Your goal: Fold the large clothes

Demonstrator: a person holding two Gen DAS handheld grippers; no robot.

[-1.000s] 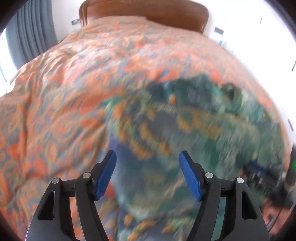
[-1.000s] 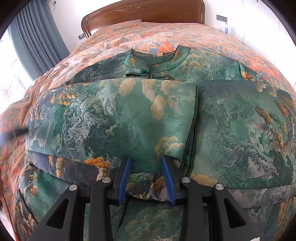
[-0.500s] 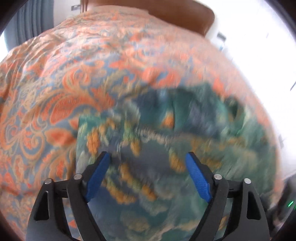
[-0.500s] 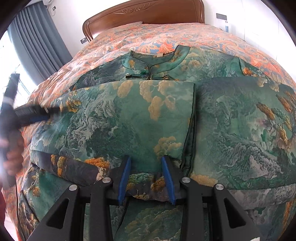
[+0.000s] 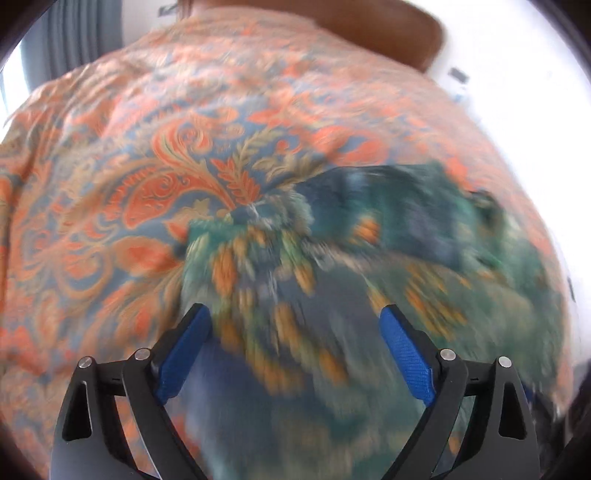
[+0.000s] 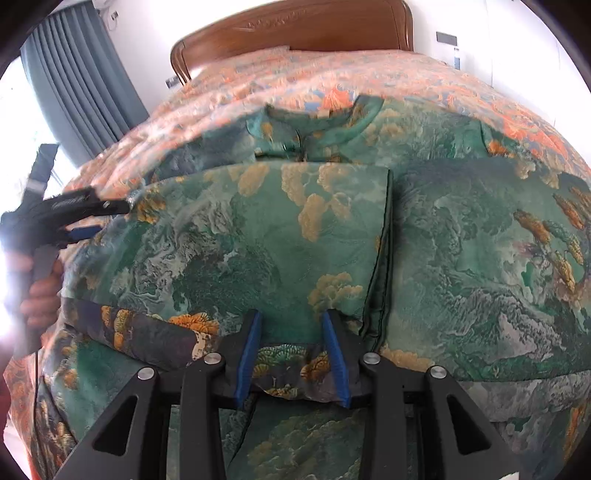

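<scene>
We see a large green silk-like garment printed with mountains and golden clouds [image 6: 280, 236] spread flat on a bed covered by an orange and blue paisley bedspread [image 6: 369, 77]. Its stand-up collar [image 6: 314, 125] points toward the carved brown wooden headboard [image 6: 295, 29], and one side panel lies folded over the middle, its dark-piped edge running down the centre of the cloth.

Our right gripper [image 6: 291, 354] sits at the near hem. Its blue-padded fingers [image 6: 248, 358] are drawn close together and pinch a bunched fold of the garment's lower edge between them, the cloth bulging out just below the pads.

Our left gripper [image 5: 295, 354] hovers above the garment's left border, where the green cloth [image 5: 332, 295] meets the bedspread [image 5: 147, 166]. Its blue pads [image 5: 184, 354] stand wide apart with nothing between them; the fabric beneath is blurred, so we cannot tell whether the tips touch it. In the right wrist view this same gripper [image 6: 96, 218] shows at the far left edge of the garment, held by a bare hand [image 6: 40, 291], its fingers reaching toward the corner of the folded panel.

Grey pleated curtains [image 6: 81, 85] hang beside the bed on the left, next to a bright window.
</scene>
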